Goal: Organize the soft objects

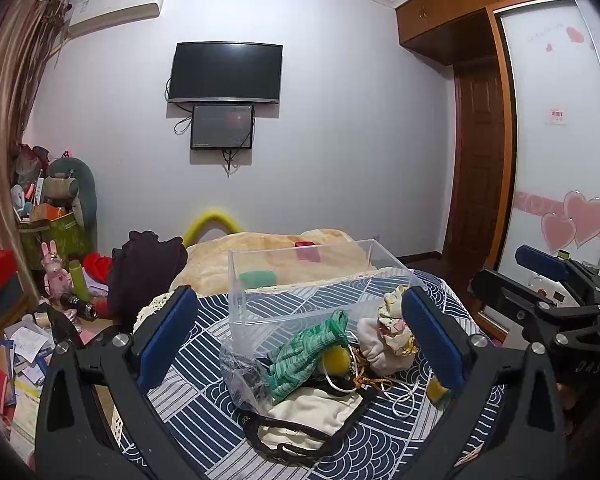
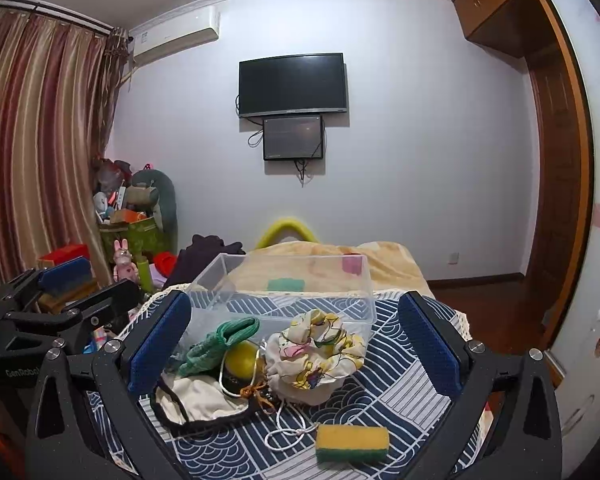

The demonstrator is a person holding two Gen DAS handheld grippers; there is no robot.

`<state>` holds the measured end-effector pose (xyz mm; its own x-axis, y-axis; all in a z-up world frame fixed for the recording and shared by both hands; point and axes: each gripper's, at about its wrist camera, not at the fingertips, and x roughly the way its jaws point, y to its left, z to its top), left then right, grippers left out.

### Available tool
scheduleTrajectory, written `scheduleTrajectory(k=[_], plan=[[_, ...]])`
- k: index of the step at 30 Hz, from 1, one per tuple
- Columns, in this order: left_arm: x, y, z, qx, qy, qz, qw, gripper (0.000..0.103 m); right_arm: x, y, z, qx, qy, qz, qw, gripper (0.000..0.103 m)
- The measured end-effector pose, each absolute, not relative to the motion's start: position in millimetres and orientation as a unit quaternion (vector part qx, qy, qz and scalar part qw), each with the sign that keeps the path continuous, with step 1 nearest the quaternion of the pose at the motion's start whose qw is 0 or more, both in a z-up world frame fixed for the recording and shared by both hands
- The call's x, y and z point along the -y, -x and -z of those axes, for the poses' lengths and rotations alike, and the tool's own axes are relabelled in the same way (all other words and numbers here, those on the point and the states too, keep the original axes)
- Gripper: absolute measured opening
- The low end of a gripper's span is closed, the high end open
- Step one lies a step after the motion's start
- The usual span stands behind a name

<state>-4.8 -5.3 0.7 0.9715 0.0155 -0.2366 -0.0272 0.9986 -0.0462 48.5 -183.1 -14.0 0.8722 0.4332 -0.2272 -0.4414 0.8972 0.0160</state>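
Beyond both sets of fingers a clear bin point(image 2: 288, 292) is seen on the bed. Between the spread, empty right gripper point(image 2: 296, 344) fingers the floral cloth point(image 2: 320, 350) is heaped; it is best pinched at its bunched top. The left gripper point(image 1: 300, 340) is likewise held spread and empty, over the green cloth point(image 1: 308, 354). Nearest the right fingers the sponge point(image 2: 352, 442) is left.

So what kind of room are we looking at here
Most likely a lived-in bedroom: a bed with a blue-and-white patterned cover in the foreground, a black flat-screen television mounted on the wall facing it, and a built-in wooden wardrobe with sliding doors alongside.
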Motion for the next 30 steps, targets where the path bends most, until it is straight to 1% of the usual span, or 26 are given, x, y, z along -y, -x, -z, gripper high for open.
scheduleTrajectory(k=[30], plan=[[4.4, 5.2, -1.6, -0.118, 0.026, -0.008, 0.993, 0.103, 182.9, -48.4, 14.8, -0.117, 0.018, -0.227, 0.967, 0.103]])
